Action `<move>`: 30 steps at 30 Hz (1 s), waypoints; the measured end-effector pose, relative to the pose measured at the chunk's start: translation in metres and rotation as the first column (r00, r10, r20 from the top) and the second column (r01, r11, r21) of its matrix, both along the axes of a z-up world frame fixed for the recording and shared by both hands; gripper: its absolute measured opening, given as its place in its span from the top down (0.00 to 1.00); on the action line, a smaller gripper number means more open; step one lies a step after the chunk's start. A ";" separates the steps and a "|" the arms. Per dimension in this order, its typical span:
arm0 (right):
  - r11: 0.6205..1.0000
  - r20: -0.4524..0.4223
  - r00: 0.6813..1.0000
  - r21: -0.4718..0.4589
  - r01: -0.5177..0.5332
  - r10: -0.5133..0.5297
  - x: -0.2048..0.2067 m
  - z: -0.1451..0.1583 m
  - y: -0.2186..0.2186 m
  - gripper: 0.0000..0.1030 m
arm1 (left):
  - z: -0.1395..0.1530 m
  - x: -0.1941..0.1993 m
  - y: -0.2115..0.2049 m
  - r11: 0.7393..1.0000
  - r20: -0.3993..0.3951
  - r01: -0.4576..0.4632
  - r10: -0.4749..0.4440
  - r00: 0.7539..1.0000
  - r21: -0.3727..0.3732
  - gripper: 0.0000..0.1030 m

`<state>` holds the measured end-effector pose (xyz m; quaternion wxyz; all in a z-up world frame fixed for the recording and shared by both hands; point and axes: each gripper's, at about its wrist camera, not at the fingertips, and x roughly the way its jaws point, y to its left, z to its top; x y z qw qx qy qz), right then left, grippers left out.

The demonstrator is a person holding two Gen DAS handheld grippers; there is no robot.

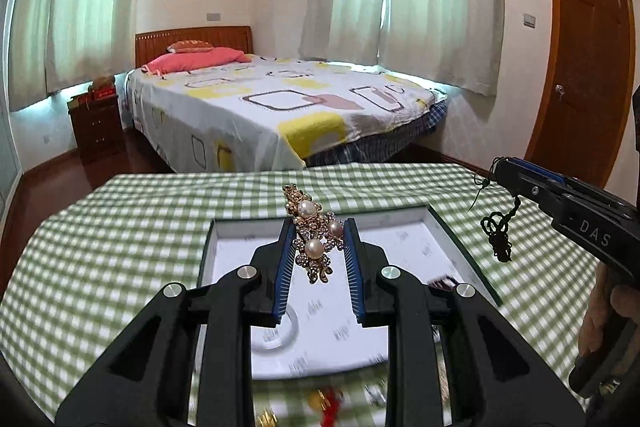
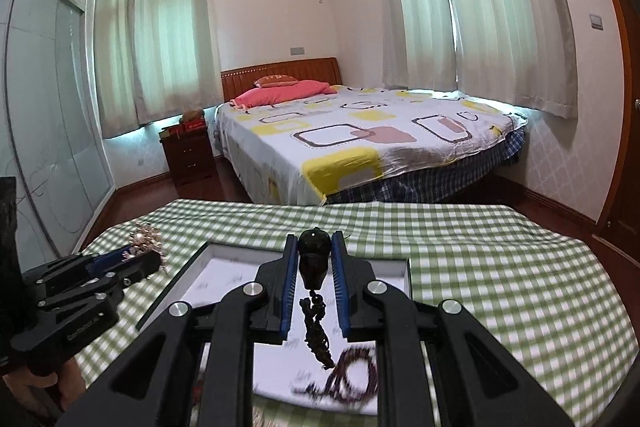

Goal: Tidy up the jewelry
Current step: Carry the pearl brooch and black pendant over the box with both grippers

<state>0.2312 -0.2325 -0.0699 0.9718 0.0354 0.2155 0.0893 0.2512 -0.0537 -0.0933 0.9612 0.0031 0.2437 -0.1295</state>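
A gold brooch (image 1: 314, 243) set with pearls and small stones is pinched between the blue pads of my left gripper (image 1: 320, 225), lifted above a white tray (image 1: 404, 239) with a dark green rim. My right gripper (image 2: 316, 239) is shut on a dark round-beaded pendant (image 2: 315, 255), and its knotted cord (image 2: 314, 323) hangs down over the same tray (image 2: 224, 279). From the left wrist view the right gripper (image 1: 502, 169) is at the right with the pendant cord (image 1: 498, 231) dangling. The left gripper (image 2: 154, 257) with the brooch (image 2: 146, 241) shows at the left of the right wrist view.
A white bangle (image 1: 280, 331) and a blurred beaded bracelet (image 2: 356, 375) lie in the tray. Red and gold pieces (image 1: 326, 403) lie blurred on the green-checked tablecloth (image 1: 120, 235). Beyond the table stand a bed (image 1: 280, 107), a bedside cabinet (image 1: 98, 131) and a wooden door (image 1: 580, 67).
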 end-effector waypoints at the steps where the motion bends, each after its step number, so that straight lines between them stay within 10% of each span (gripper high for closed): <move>1: 1.000 -0.001 1.000 -0.001 0.005 -0.005 0.008 -0.002 0.000 0.83 | -0.001 0.009 0.000 1.000 0.002 -0.004 0.004 1.000 0.006 0.77; 12: 0.999 -0.160 0.986 -0.002 0.036 -0.035 0.094 -0.056 -0.016 0.83 | -0.052 0.107 0.002 0.998 -0.139 -0.044 0.051 0.989 0.054 0.77; 30: 0.999 -0.466 0.883 -0.044 0.030 -0.047 0.151 -0.114 -0.017 0.83 | -0.119 0.178 0.014 0.998 -0.470 -0.040 0.053 0.881 0.038 0.77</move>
